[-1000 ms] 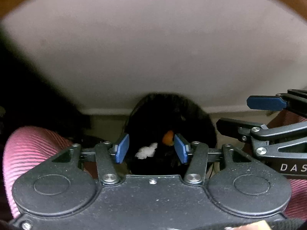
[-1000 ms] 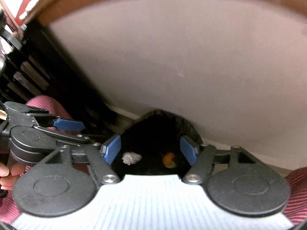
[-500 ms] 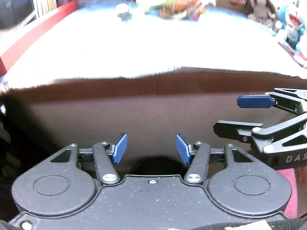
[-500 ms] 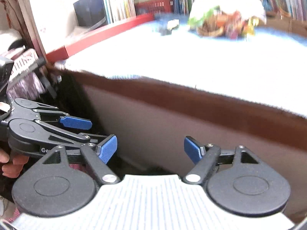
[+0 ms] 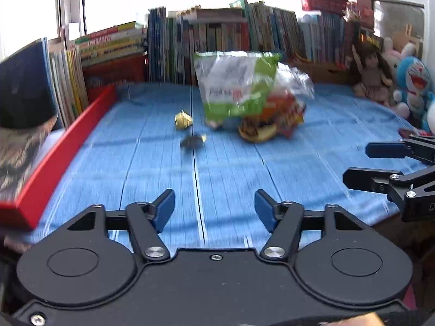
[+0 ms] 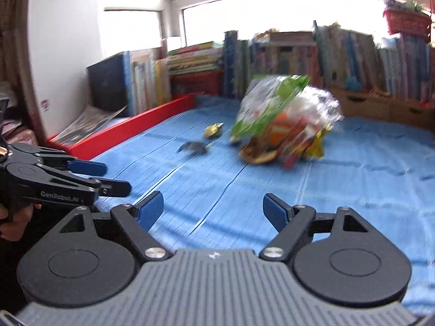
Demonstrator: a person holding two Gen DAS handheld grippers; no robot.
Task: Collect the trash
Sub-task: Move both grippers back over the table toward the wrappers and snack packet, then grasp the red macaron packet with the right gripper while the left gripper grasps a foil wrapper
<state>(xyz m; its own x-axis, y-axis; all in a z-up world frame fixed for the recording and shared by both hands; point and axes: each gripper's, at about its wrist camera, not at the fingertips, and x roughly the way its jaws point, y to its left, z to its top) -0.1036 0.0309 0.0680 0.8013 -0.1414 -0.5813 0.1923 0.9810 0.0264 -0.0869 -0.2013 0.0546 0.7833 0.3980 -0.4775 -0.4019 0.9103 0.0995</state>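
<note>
Left gripper (image 5: 214, 210) jaws opening, nothing between. Right gripper (image 6: 213, 212) spread wide, empty. Trash pile (image 5: 252, 100) far back on blue cloth (image 5: 225, 179); 2 loose wrappers (image 5: 183, 119) just left of it.

Bright blown-out daylight from rear windows (image 5: 117, 0), motion blur, fisheye-bent edges.

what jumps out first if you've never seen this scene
The heap of bright wrappers topped by a green-and-clear bag, mid-table on the blue cloth, grabs the eye first. Left of it lie a crumpled gold wrapper and a darker scrap. Up close, the left gripper is opening with nothing between its blue pads, and the right gripper is open and empty too.
</note>
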